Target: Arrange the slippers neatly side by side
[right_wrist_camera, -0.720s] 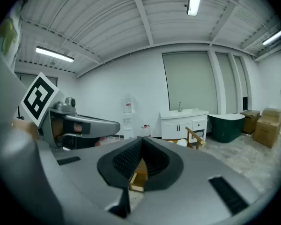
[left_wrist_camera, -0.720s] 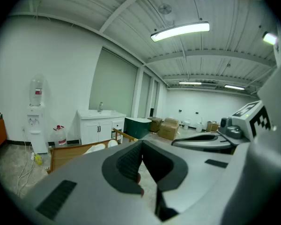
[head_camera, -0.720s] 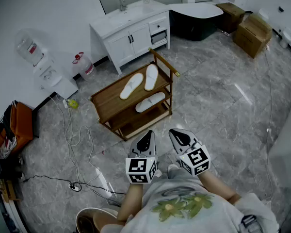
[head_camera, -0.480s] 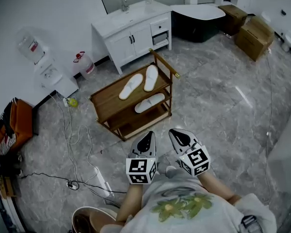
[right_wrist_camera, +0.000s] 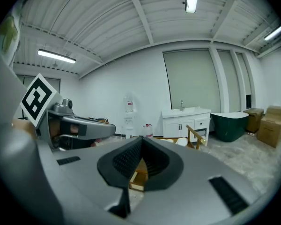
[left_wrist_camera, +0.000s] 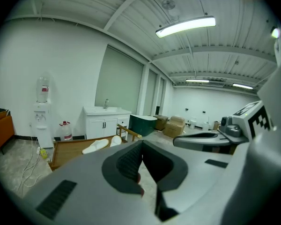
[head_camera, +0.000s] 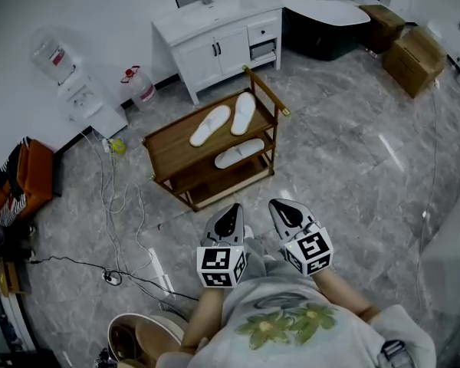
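A wooden shelf rack point(head_camera: 169, 146) stands on the grey floor ahead of me. Two white slippers point(head_camera: 210, 125) point(head_camera: 244, 113) lie on its top shelf, angled apart at the heels. A third slipper point(head_camera: 238, 152) lies on the shelf below. My left gripper point(head_camera: 230, 219) and right gripper point(head_camera: 287, 214) are held side by side in front of the person's chest, well short of the rack. Both are shut with nothing between the pads. The left gripper view shows the top slippers point(left_wrist_camera: 96, 146) beyond its shut jaws. The right gripper view shows the rack point(right_wrist_camera: 193, 134) in the distance.
A white vanity cabinet point(head_camera: 218, 41) and a dark bathtub point(head_camera: 326, 21) stand behind the rack. A water dispenser point(head_camera: 73, 90) is at the left wall. Cables point(head_camera: 123, 228) trail over the floor left of me. Cardboard boxes point(head_camera: 418, 60) sit far right, a round basin point(head_camera: 142, 340) near my feet.
The head view has shifted a little, so the rack and vanity sit slightly further right in the frame. Both grippers stay side by side and shut. The slippers have not moved.
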A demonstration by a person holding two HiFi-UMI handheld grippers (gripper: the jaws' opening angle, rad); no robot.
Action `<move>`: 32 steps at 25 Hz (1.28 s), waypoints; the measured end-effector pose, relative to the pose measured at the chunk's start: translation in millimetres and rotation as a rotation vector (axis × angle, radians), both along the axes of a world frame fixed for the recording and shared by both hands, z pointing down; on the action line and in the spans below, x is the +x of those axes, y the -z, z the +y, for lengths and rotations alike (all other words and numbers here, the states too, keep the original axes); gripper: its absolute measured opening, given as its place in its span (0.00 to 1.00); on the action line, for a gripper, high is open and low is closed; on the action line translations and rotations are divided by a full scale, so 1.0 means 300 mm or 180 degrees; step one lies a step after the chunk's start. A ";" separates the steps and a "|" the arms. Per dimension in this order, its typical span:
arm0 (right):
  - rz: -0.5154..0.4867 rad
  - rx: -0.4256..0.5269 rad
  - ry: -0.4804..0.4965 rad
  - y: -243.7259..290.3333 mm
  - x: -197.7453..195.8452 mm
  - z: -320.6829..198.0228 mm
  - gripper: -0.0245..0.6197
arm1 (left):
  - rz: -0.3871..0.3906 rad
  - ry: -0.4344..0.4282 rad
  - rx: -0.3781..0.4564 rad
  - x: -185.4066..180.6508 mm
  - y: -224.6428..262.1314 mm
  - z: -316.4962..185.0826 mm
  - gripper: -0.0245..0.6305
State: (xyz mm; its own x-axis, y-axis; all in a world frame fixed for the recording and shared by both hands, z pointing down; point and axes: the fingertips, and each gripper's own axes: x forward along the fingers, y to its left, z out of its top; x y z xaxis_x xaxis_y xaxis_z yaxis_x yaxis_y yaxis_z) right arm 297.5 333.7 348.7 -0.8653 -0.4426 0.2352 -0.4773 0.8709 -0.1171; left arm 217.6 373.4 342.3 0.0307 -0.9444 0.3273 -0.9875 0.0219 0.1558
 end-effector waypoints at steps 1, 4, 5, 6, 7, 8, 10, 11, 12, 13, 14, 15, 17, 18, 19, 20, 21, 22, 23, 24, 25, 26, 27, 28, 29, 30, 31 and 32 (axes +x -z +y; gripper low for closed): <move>0.0000 -0.0004 0.0007 -0.003 -0.005 -0.007 0.05 | 0.0002 0.0005 -0.0007 -0.005 -0.004 -0.007 0.06; 0.0029 -0.0013 0.0021 -0.018 -0.022 -0.036 0.05 | 0.0017 -0.0003 -0.0036 -0.018 -0.025 -0.036 0.06; 0.0038 -0.0025 0.0015 -0.025 -0.026 -0.045 0.05 | 0.0022 -0.0014 -0.0050 -0.021 -0.035 -0.044 0.06; 0.0045 -0.0039 0.0005 -0.033 -0.030 -0.054 0.05 | 0.0026 -0.0025 -0.0061 -0.025 -0.044 -0.053 0.06; 0.0050 -0.0051 -0.0007 -0.039 -0.036 -0.064 0.05 | 0.0030 -0.0033 -0.0068 -0.033 -0.050 -0.063 0.06; 0.0056 -0.0060 -0.0017 -0.042 -0.045 -0.077 0.05 | 0.0035 -0.0039 -0.0070 -0.043 -0.053 -0.076 0.06; 0.0070 -0.0068 -0.0026 -0.042 -0.069 -0.108 0.05 | 0.0039 -0.0049 -0.0067 -0.069 -0.049 -0.112 0.06; 0.0077 -0.0067 -0.0026 -0.041 -0.083 -0.126 0.05 | 0.0039 -0.0054 -0.0066 -0.082 -0.047 -0.131 0.06; 0.0087 -0.0065 -0.0025 -0.042 -0.096 -0.145 0.05 | 0.0040 -0.0058 -0.0066 -0.095 -0.047 -0.151 0.06; 0.0099 -0.0063 -0.0023 -0.044 -0.111 -0.166 0.05 | 0.0041 -0.0060 -0.0067 -0.108 -0.049 -0.171 0.06; 0.0111 -0.0067 -0.0021 -0.048 -0.128 -0.189 0.05 | 0.0046 -0.0061 -0.0067 -0.123 -0.051 -0.192 0.06; 0.0121 -0.0074 -0.0020 -0.052 -0.146 -0.212 0.05 | 0.0056 -0.0059 -0.0071 -0.140 -0.055 -0.212 0.06; 0.0139 -0.0085 -0.0025 -0.061 -0.189 -0.255 0.05 | 0.0082 -0.0054 -0.0096 -0.182 -0.066 -0.249 0.06; 0.0149 -0.0085 -0.0030 -0.063 -0.212 -0.277 0.05 | 0.0090 -0.0051 -0.0112 -0.205 -0.073 -0.268 0.06; 0.0159 -0.0083 -0.0035 -0.064 -0.236 -0.299 0.05 | 0.0095 -0.0050 -0.0126 -0.228 -0.078 -0.288 0.06; 0.0167 -0.0084 -0.0039 -0.064 -0.259 -0.322 0.05 | 0.0098 -0.0053 -0.0139 -0.251 -0.082 -0.309 0.06; 0.0173 -0.0089 -0.0042 -0.064 -0.282 -0.343 0.05 | 0.0101 -0.0056 -0.0148 -0.272 -0.084 -0.330 0.06; 0.0177 -0.0096 -0.0046 -0.065 -0.302 -0.365 0.05 | 0.0105 -0.0059 -0.0153 -0.293 -0.085 -0.353 0.06; 0.0179 -0.0104 -0.0052 -0.065 -0.322 -0.388 0.05 | 0.0111 -0.0061 -0.0153 -0.314 -0.084 -0.376 0.06; 0.0178 -0.0111 -0.0062 -0.064 -0.341 -0.411 0.05 | 0.0116 -0.0066 -0.0150 -0.334 -0.081 -0.401 0.06; 0.0175 -0.0115 -0.0076 -0.062 -0.359 -0.434 0.05 | 0.0120 -0.0073 -0.0146 -0.354 -0.079 -0.426 0.06; 0.0172 -0.0119 -0.0094 -0.060 -0.377 -0.456 0.05 | 0.0122 -0.0083 -0.0142 -0.373 -0.076 -0.450 0.06; 0.0170 -0.0123 -0.0112 -0.059 -0.394 -0.477 0.05 | 0.0123 -0.0096 -0.0139 -0.391 -0.075 -0.472 0.06; 0.0172 -0.0126 -0.0130 -0.058 -0.410 -0.495 0.05 | 0.0122 -0.0109 -0.0138 -0.408 -0.073 -0.492 0.06; 0.0177 -0.0127 -0.0146 -0.059 -0.425 -0.512 0.05 | 0.0121 -0.0122 -0.0136 -0.424 -0.073 -0.509 0.06; 0.0185 -0.0127 -0.0159 -0.061 -0.439 -0.527 0.05 | 0.0119 -0.0135 -0.0133 -0.438 -0.074 -0.526 0.06; 0.0195 -0.0127 -0.0174 -0.065 -0.452 -0.543 0.05 | 0.0119 -0.0148 -0.0130 -0.452 -0.075 -0.543 0.06; 0.0207 -0.0129 -0.0191 -0.070 -0.465 -0.558 0.05 | 0.0122 -0.0162 -0.0128 -0.466 -0.076 -0.559 0.06</move>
